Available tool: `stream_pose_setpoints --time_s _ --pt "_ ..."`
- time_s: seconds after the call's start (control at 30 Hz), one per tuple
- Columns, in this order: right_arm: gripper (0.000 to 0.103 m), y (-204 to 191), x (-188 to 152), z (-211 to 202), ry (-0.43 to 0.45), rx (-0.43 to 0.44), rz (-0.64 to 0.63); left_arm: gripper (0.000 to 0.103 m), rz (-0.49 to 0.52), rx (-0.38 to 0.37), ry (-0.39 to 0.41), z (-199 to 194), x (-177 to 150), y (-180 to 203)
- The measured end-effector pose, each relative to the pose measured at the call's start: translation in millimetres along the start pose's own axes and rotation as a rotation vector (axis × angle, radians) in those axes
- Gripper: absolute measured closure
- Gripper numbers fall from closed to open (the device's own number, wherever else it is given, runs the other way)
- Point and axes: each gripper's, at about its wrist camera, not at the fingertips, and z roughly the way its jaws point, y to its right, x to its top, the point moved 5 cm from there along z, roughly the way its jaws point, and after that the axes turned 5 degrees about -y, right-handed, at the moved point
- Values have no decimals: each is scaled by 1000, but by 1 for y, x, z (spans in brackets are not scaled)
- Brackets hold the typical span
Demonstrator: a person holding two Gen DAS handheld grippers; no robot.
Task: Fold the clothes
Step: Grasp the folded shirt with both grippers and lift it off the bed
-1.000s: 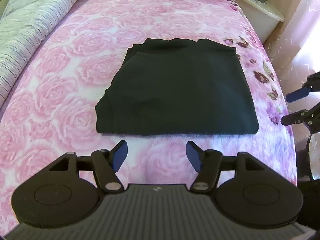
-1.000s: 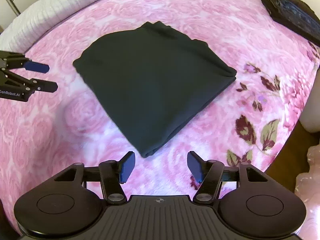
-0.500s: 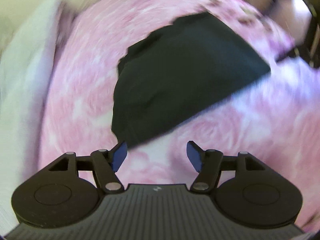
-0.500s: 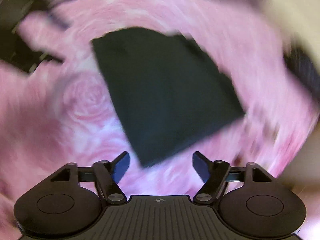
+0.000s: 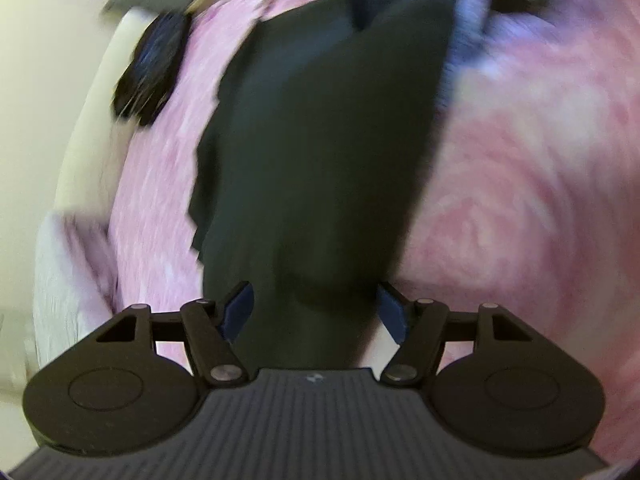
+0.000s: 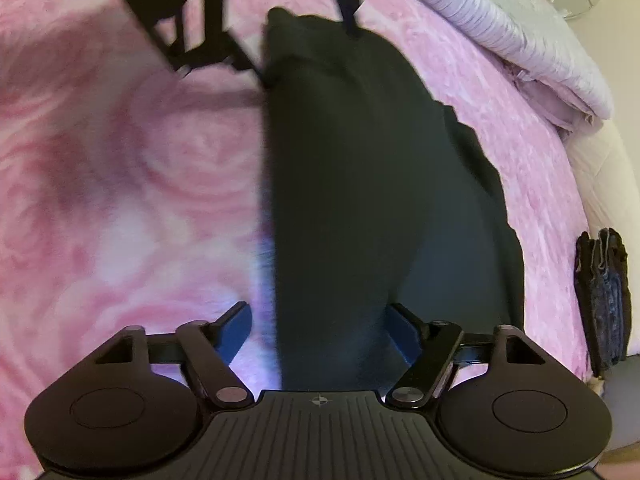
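Risk is sitting mainly with the grips at both ends of the folded black garment (image 5: pixel 320 152), which is lying on the pink rose-print bedspread (image 5: pixel 540 184) between the two tools.

Left gripper (image 5: pixel 316 312) is straddling one short end, jaws standing fairly wide, cloth lying between the blue pads (image 5: pixel 240 312) with no visible pinch. Right gripper (image 6: pixel 320 328) is straddling the opposite end, and its jaws are closing with cloth between them; the pads are not yet pressing, as far as the blurred frame is showing.

What could be going wrong:
- One tool is closing ahead of the other, so a lift may be dragging the stack askew.
- Pads may be catching only the top layers, and the fold would be spilling open.
- Pads may be nipping the bedspread along with the cloth.
- Both views are smearing; exact edge contact cannot be told.

Dark folded pile (image 6: pixel 600 300) is resting well apart, near the bed's edge, out of harm.
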Motion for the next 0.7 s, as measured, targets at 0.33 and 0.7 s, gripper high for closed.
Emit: stream_pose_setpoints --time_s 0.33,0.7 --pt "85 58 -17 -46 86 91 41 56 31 -18 42 28 4 -14" --pt "38 -12 -22 -8 72 -72 -123 81 -46 -110 27 28 1 -22"
